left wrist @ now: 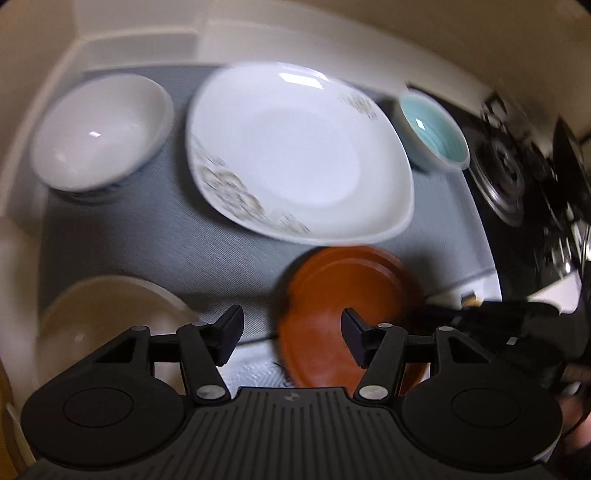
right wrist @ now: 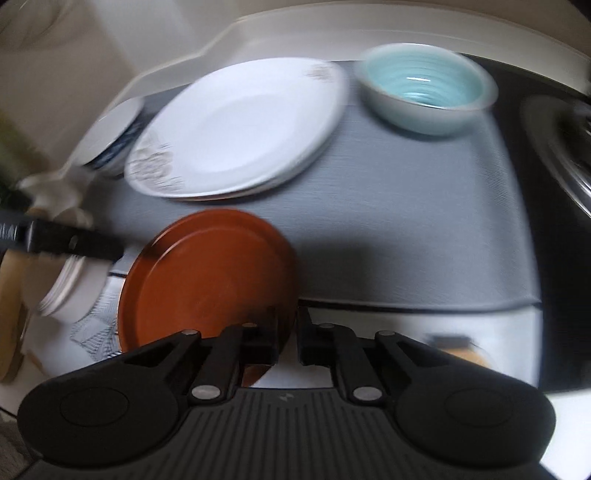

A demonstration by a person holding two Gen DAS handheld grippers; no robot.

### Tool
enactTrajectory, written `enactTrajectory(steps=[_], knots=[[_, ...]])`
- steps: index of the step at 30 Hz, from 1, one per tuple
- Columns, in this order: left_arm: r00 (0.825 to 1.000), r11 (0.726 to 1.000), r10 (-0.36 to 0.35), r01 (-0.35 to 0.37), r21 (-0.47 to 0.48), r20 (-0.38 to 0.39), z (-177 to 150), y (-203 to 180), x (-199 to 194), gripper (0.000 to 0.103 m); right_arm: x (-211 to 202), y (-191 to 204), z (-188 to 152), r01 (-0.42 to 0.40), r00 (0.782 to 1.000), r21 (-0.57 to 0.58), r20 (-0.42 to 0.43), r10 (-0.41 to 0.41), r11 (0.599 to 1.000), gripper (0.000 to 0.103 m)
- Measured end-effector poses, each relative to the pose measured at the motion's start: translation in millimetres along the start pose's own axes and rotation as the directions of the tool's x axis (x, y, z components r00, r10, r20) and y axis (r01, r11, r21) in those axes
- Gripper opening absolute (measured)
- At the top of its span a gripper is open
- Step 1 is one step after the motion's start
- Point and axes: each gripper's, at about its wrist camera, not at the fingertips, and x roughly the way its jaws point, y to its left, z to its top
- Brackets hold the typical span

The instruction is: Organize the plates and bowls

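My right gripper (right wrist: 288,336) is shut on the near rim of a brown plate (right wrist: 207,277) and holds it tilted above the mat's front edge. The same brown plate (left wrist: 332,314) shows in the left wrist view, with my left gripper (left wrist: 293,336) open above its left part, touching nothing. A large white plate with a floral pattern (left wrist: 295,155) lies on the grey mat (left wrist: 147,240); it also shows in the right wrist view (right wrist: 240,133). A white bowl (left wrist: 99,133) sits far left, a teal bowl (left wrist: 432,129) far right, also seen in the right wrist view (right wrist: 424,96).
A beige bowl (left wrist: 107,325) sits near left. A black stove with a burner (left wrist: 509,177) lies right of the mat. A white counter rim (right wrist: 369,22) and wall run behind. Stacked white dishes (right wrist: 70,284) stand left of the brown plate.
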Motion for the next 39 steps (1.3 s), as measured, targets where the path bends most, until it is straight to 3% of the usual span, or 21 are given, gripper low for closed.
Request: enactTrajectory(steps=[4,6,8,11,13,14,17,19,31,39], knots=[[0.997,0.997,0.026,-0.021,0.070,-0.074,-2,-25,23,0.061,-16,-21,-7,-0.016,1.000,0.056,0.024,0.014,0.998,0.013],[0.994,0.996,0.050,-0.041,0.085,-0.101,-3,-32,36,0.059,-17,-24,-8,-0.033,0.999,0.050,0.014,0.032,0.998,0.027],[0.987,0.992,0.110,-0.103,0.070,-0.113,-3,-33,48,0.051,-16,-21,-9,-0.014,0.999,0.024,0.029,0.013,1.000,0.035],[0.990,0.989,0.114,-0.105,0.105,-0.080,-3,-40,50,0.036,-11,-11,-6,0.071,0.996,-0.026,0.061,-0.069,0.997,0.035],[0.991,0.989,0.116,-0.108,0.104,-0.067,-5,-39,51,0.033,-6,-13,-6,0.006,0.999,-0.001,0.040,-0.006,1.000,0.035],[0.991,0.989,0.117,-0.110,0.102,-0.067,-5,-39,51,0.026,-3,-13,-7,-0.014,0.999,0.011,0.040,0.014,1.000,0.035],[0.992,0.996,0.080,-0.075,0.056,-0.102,-6,-32,49,0.019,-2,-1,-10,0.097,0.993,-0.076,0.067,-0.092,0.992,0.007],[0.991,0.999,0.033,-0.034,-0.008,-0.129,-5,-25,42,0.019,-6,2,-11,0.114,0.991,-0.094,0.083,-0.106,0.989,0.006],[0.999,0.999,-0.014,0.015,-0.029,0.031,16,-29,-47,0.019,-74,14,16,0.019,0.991,-0.059,0.135,-0.011,0.998,0.012],[0.994,0.999,-0.035,0.037,-0.015,0.105,42,-35,-80,0.019,-109,44,43,0.119,0.967,-0.154,0.241,-0.080,0.981,0.011]])
